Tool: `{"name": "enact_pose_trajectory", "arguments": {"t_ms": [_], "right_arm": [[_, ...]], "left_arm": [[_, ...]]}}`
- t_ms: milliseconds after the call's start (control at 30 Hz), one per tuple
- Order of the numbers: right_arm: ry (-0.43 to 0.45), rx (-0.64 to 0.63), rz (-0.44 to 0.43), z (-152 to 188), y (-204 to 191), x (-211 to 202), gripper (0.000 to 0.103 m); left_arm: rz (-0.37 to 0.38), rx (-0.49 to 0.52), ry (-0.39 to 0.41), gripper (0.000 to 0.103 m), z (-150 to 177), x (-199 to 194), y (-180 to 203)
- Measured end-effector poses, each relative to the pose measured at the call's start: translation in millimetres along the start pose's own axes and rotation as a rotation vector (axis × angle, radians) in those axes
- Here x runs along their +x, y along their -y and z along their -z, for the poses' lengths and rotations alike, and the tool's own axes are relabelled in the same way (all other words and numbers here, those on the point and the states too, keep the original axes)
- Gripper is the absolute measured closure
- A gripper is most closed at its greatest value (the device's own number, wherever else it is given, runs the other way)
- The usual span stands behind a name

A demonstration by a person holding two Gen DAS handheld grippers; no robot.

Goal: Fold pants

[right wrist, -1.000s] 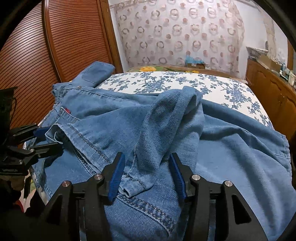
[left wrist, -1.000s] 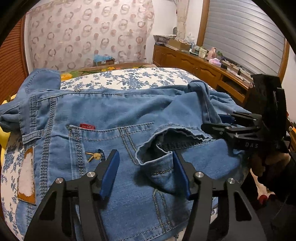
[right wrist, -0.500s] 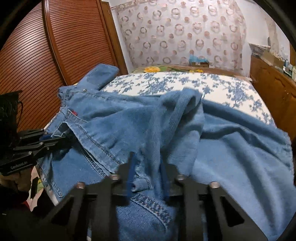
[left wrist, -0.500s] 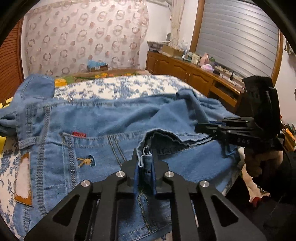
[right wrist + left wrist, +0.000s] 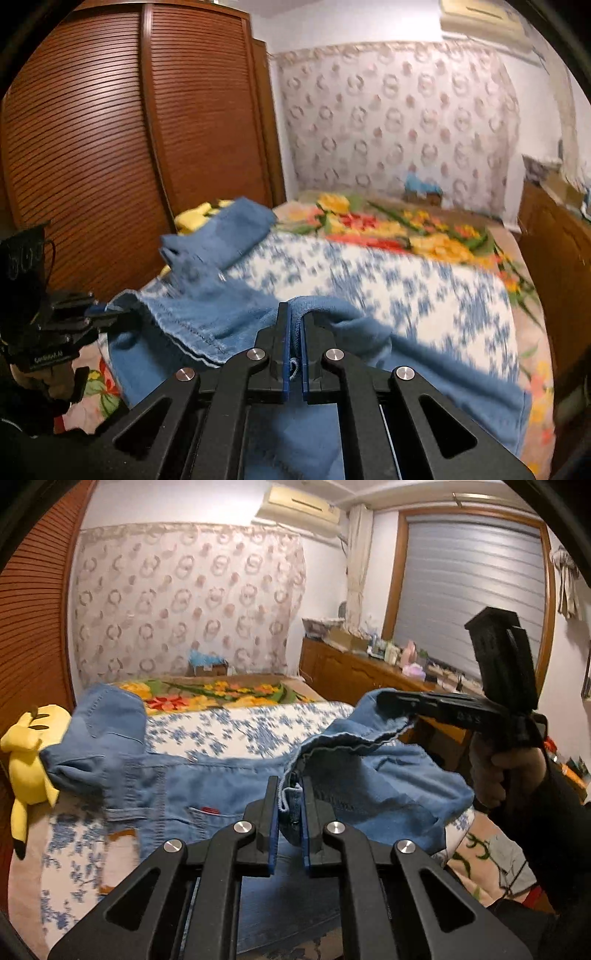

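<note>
Blue jeans [image 5: 177, 786] lie across the bed, waistband end at the far left. My left gripper [image 5: 290, 794] is shut on a fold of the denim hem, held up off the bed. In the same view my right gripper [image 5: 397, 705] comes in from the right, shut on the raised hem edge, with a person's hand [image 5: 495, 775] on its grip. The right wrist view shows my right gripper [image 5: 294, 317] shut on a bunched denim fold [image 5: 332, 314], and my left gripper [image 5: 101, 314] at the left edge pinching the jeans [image 5: 207, 317] hem. The cloth sags between the two grips.
The bed has a blue-flowered cover [image 5: 229, 731] and an orange floral blanket [image 5: 221, 692] at the far end. A yellow plush toy [image 5: 26, 760] sits at the left edge. A slatted wooden wardrobe [image 5: 110, 147] stands left; a cluttered wooden dresser [image 5: 369, 672] stands right.
Both grippers went from open around denim folds to shut on them, then rose, lifting the hem off the bed. More of the room and far bed shows now.
</note>
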State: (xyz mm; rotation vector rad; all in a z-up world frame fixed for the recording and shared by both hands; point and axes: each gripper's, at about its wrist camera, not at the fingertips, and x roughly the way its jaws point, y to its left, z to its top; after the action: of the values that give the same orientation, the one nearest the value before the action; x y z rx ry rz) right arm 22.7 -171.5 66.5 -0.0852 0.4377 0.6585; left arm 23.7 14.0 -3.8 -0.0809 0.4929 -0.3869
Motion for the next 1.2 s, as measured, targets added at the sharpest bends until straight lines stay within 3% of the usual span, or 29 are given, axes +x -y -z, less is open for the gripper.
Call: {"name": "enact_pose_trajectory", "arguments": {"t_ms": [167, 433, 1033, 1100, 1200], "right_arm": [[0.028, -0.057, -0.047, -30.4, -25.7, 14.7, 0.099], [-0.018, -0.126, -0.115, -51.0, -53.2, 84.8, 0.1], [-0.201, -0.199, -0.151, -75.4, -94.3, 216.1, 0.099], [-0.219, -0.208, -0.149, -75.7, -98.7, 222.9, 0.095], [-0.216, -0.228, -0.146, -78.1, -103.0, 215.7, 0.076]], "left_arm": [[-0.051, -0.028, 0.042, 0.093, -1.5, -24.6, -22.8], [-0.138, -0.115, 0.027, 0.093, 19.4, -39.2, -78.4], [-0.174, -0.217, -0.117, 0.091, 77.6, -29.5, -117.2], [-0.175, -0.216, -0.12, 0.09, 79.0, -30.1, -118.1], [-0.186, -0.212, -0.116, 0.083, 77.3, -33.2, -116.6]]}}
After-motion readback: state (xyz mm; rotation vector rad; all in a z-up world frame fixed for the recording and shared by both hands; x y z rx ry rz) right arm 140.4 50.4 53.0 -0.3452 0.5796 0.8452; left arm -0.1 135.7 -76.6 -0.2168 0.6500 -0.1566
